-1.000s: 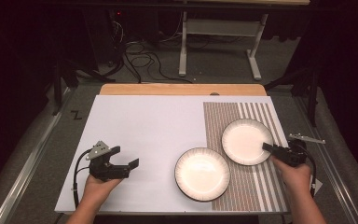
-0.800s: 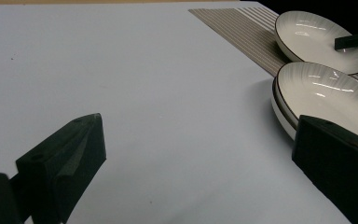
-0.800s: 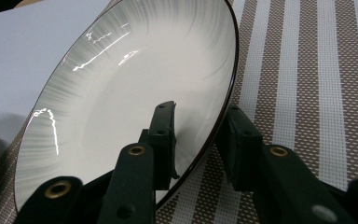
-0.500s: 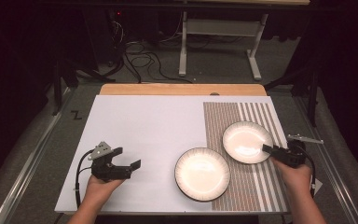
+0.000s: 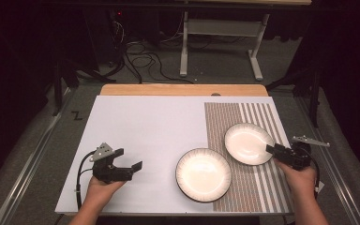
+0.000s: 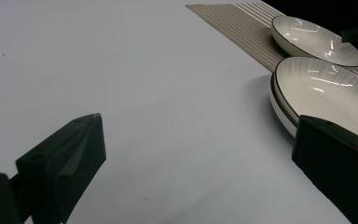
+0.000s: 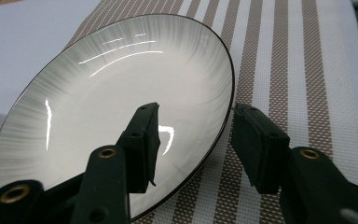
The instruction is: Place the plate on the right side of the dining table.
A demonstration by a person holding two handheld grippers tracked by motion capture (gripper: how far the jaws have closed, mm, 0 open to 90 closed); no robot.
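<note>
On the striped mat (image 5: 258, 187) at the right of a white table (image 5: 150, 122), two white plates with dark rims are seen side by side. The far plate (image 5: 246, 143) lies wholly on the mat; the near plate (image 5: 203, 174) lies half on the mat and half on the bare white top, its rim just beside the far plate's rim.

The far plate's right edge is straddled by the right gripper (image 5: 271, 149), which is held level in the person's right hand (image 5: 301, 180). From the right gripper view, one jaw is seen over the plate's (image 7: 112, 93) inner face and the other outside the rim, above the mat (image 7: 303, 70). A gap is visible between each pad and the rim, so the plate is not pinched: the jaws are spread, having just been opening, with the rim between them. The plate is seen tilted in that view, though whether its edge is lifted off the mat cannot be told.

At the table's left, the left gripper (image 5: 133, 166) is held low over the bare top in the left hand (image 5: 101, 187), well apart from both plates and pointed towards them. Its jaws are spread wide with nothing between them; in the left gripper view the near plate (image 6: 326, 93) is seen just beyond the right-hand jaw, the far plate (image 6: 314, 39) behind it.
</note>
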